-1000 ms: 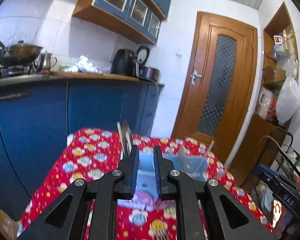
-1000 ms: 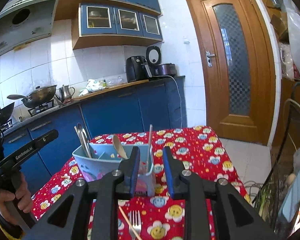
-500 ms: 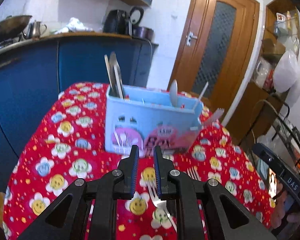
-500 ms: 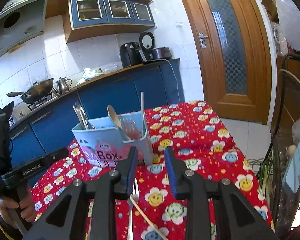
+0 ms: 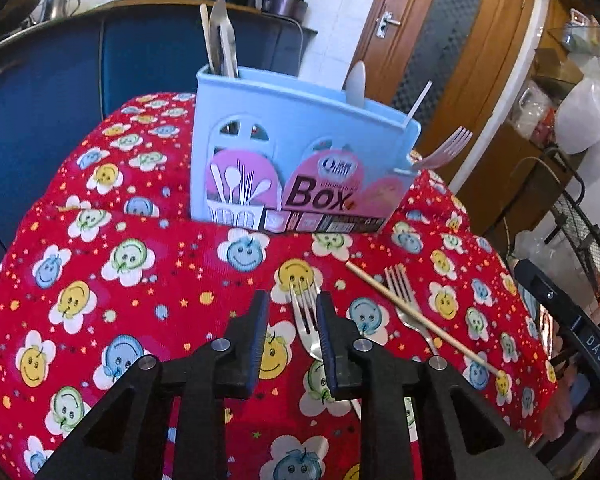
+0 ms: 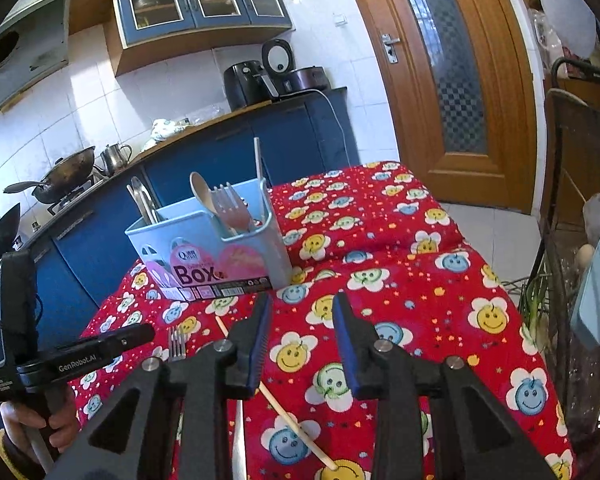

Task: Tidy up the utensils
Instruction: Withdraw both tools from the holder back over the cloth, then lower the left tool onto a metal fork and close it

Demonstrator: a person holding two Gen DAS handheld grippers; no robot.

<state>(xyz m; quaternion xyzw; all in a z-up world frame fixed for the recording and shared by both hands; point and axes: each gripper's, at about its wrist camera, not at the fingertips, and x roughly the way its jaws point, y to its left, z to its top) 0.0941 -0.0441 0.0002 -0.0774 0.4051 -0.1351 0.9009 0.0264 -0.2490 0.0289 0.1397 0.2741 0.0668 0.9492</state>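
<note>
I note a fork (image 5: 306,322) lying flat on the surface (image 5: 148,280), which is covered in a red cloth printed with smiling flowers. Its tines point toward the blue utensil box (image 5: 300,168), and its head sits between the fingers of my left claw (image 5: 290,308). The jaws stand narrowly apart, the right pad just beside the fork's edge; I cannot tell whether it touches. Nothing is gripped.

A second fork (image 5: 406,304) lies just to the right, also flat, with a wooden chopstick (image 5: 420,322) crossing over its neck at a slant. From the right wrist view the chopstick (image 6: 296,428) runs beneath my right claw (image 6: 302,308), whose jaws are spread moderately wide and hold nothing, poised above the cloth.

The box stands upright farther along the surface, well apart from the loose forks. Its left compartment holds metal tongs (image 5: 224,44) and a pale stick; the other end holds a wooden spoon (image 6: 202,192), a fork (image 6: 230,210) standing tines up, and a thin white rod (image 6: 257,160).

Beyond the surface I record blue cabinets, a wok (image 6: 60,172) and kettle (image 6: 114,156) on the stove, and a wooden door (image 6: 452,80).
</note>
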